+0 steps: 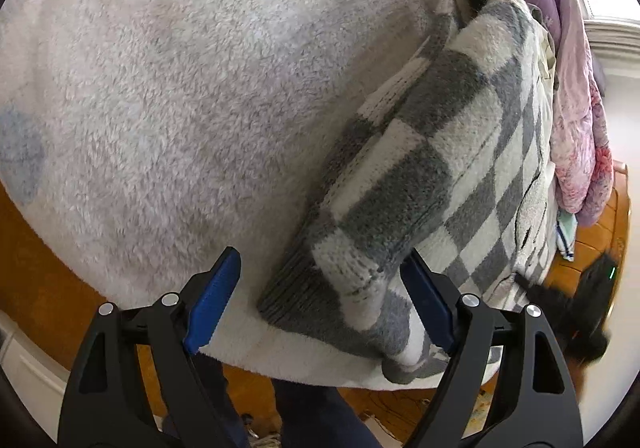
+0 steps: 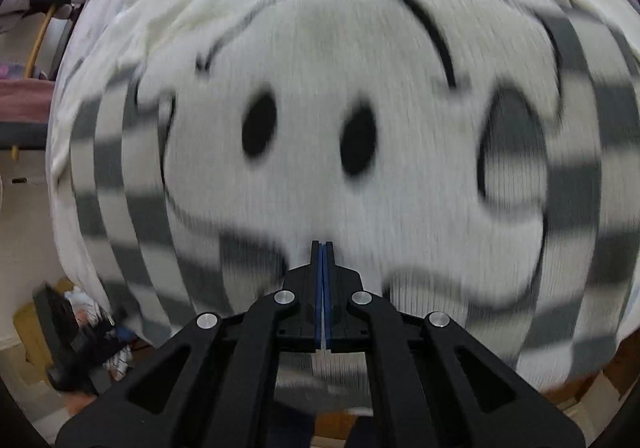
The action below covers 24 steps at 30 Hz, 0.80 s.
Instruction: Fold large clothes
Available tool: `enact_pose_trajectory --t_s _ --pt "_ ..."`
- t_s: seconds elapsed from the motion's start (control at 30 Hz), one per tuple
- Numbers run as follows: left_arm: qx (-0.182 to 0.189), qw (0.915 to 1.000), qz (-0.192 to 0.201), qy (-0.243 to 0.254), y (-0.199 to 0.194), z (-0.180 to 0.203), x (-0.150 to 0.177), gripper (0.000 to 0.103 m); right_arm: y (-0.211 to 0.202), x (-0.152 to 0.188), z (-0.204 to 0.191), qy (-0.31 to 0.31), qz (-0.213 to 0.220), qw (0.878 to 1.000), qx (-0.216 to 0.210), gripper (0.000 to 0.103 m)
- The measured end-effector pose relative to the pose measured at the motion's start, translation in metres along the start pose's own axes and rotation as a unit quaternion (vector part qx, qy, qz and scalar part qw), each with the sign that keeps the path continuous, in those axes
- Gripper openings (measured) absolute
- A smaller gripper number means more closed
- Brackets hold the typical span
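Hovering wide open, the left gripper [image 1: 320, 300] straddled the sweater's [image 1: 420, 167] cuff at the bed's [image 1: 160, 87] near edge. The right gripper [image 2: 322, 248] was pressed closed, empty, above its front. Better to pinch the cuff fully before folding the sleeve inward.
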<state>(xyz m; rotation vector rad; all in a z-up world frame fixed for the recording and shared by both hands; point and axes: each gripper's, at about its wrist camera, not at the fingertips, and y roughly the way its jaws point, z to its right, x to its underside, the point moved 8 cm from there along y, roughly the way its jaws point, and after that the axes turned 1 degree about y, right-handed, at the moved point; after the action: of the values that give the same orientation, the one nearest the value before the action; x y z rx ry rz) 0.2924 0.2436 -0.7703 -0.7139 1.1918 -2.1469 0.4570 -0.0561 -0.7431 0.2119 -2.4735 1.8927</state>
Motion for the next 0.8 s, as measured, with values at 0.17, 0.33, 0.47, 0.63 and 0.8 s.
enact_pose_trajectory --t_s 0.17,0.33,0.47,0.63,0.8 --pt "0.012 0.9998 -0.019 0.002 0.003 -0.011 0.006 0.082 0.044 0.047 0.011 0.014 -0.039 0.999 0.008 0.000" --pt "0.016 0.9991 -0.035 0.016 0.017 -0.006 0.013 0.080 0.052 0.043 0.023 0.032 -0.020 0.999 0.007 0.000" --pt "0.024 0.9989 -0.033 0.023 0.021 0.002 0.015 0.057 0.051 0.040 0.012 0.009 -0.001 1.000 0.015 0.000" --pt "0.016 0.9972 -0.043 0.059 0.020 0.022 0.020 0.027 0.024 0.048 -0.023 -0.041 0.055 0.998 0.004 0.009" --pt "0.059 0.9938 -0.060 0.073 -0.014 0.045 0.027 0.023 -0.006 0.076 -0.100 -0.145 0.116 0.980 -0.077 0.050"
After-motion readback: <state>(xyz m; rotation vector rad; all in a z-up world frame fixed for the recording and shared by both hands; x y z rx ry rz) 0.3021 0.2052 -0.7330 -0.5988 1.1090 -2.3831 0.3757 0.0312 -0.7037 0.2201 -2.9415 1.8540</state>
